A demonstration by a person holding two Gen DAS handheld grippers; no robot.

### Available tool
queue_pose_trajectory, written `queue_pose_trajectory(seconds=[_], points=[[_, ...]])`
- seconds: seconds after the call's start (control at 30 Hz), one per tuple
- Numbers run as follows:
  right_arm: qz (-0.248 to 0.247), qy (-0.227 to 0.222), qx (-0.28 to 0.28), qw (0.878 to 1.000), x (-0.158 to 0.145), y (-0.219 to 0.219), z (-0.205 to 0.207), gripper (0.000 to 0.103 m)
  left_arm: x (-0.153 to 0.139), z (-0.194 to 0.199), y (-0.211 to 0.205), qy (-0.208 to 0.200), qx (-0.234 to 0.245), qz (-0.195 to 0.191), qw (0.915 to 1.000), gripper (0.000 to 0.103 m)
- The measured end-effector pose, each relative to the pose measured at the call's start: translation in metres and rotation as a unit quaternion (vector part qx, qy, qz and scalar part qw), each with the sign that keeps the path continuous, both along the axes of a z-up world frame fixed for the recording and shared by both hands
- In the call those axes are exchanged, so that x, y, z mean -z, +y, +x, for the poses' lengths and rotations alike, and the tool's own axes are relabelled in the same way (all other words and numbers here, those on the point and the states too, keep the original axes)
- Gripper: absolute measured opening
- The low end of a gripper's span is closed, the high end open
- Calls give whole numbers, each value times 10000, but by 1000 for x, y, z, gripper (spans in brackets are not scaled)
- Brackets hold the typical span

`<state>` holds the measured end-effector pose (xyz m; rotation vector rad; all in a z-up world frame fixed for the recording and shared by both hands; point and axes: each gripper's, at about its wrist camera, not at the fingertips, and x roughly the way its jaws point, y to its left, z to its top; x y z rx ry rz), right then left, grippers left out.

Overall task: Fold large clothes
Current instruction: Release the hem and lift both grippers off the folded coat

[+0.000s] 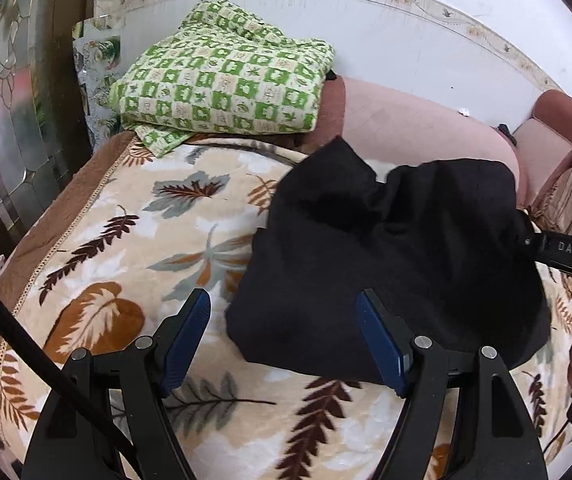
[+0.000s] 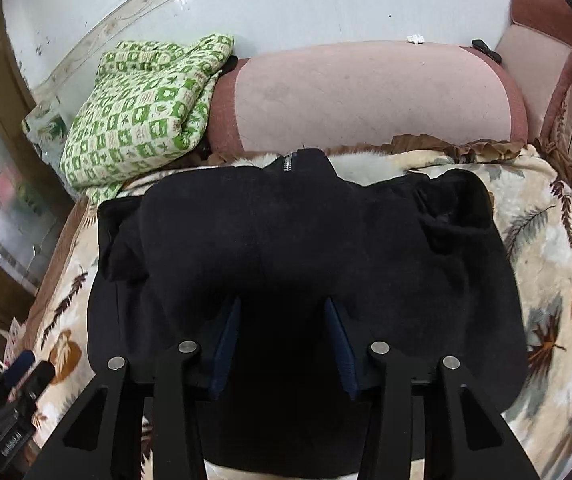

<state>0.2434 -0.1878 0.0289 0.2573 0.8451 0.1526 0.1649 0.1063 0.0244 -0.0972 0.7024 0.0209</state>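
The black garment [image 2: 306,264] lies partly folded on the leaf-patterned blanket [image 1: 117,248] that covers the bed, its zipped collar [image 2: 292,162] pointing away toward the pink cushion [image 2: 366,96] and its long axis running left to right across the right wrist view. From the left hand-held gripper [image 1: 286,332] the garment lies ahead and to the right, its near left corner falling between the two blue pads, so the left side of the cloth is the one this hand can reach. That gripper is spread wide and holds nothing; only its right finger overlaps the cloth's edge, and whether it touches I cannot tell. The right hand-held gripper [image 2: 281,336] sits directly over the middle of the garment, fingers parted, nothing pinched between them. A green checked cloth [image 1: 221,80] lies folded well apart, at the far left corner.
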Motion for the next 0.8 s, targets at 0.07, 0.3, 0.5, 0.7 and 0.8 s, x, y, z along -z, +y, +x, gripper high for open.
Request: queue_pose_trajectory(seconds=[0.07, 0.3, 0.5, 0.7, 0.8], points=[[-2, -20, 11, 10000, 1, -1, -3, 47, 3, 0, 6, 6, -81, -8, 10000, 75], [73, 95, -183, 9998, 3, -4, -33, 47, 5, -6, 5, 43, 2, -171, 9998, 75], [-219, -122, -300, 9992, -10, -5, -64, 47, 1, -14, -9, -113, 178, 20, 9998, 75], [-622, -485, -260, 9965, -34, 6, -63, 47, 3, -14, -16, -112, 299, 76, 9995, 75], [-608, -468, -139, 9970, -35, 10, -44, 47, 6, -10, -14, -30, 303, 15, 9995, 75]])
